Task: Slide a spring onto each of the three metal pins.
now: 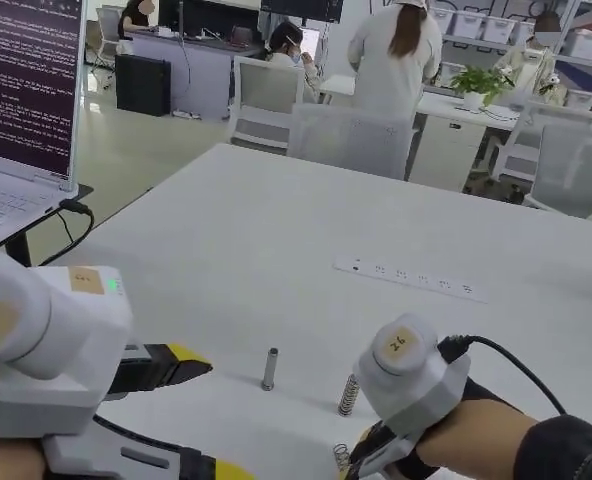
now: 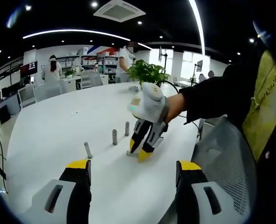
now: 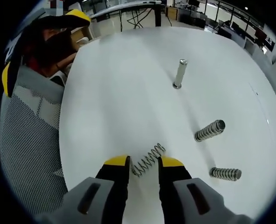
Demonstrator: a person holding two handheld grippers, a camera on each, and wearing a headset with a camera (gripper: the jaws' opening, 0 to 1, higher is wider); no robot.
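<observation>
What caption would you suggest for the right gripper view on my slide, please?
Right gripper open around a loose spring, beside one bare pin and two spring-covered pins.

"24" on round label atop right gripper

Desk: we see a wide white top, with a power strip lying flat on it.
Left edge: open laptop, dark terminal text on screen.
Seating: pale chairs behind the desk.
Floor: light, glossy.
Far side: we make out more desks, a potted plant and shelves of bins.
Ceiling: dark, with strip lights and a square vent.
</observation>
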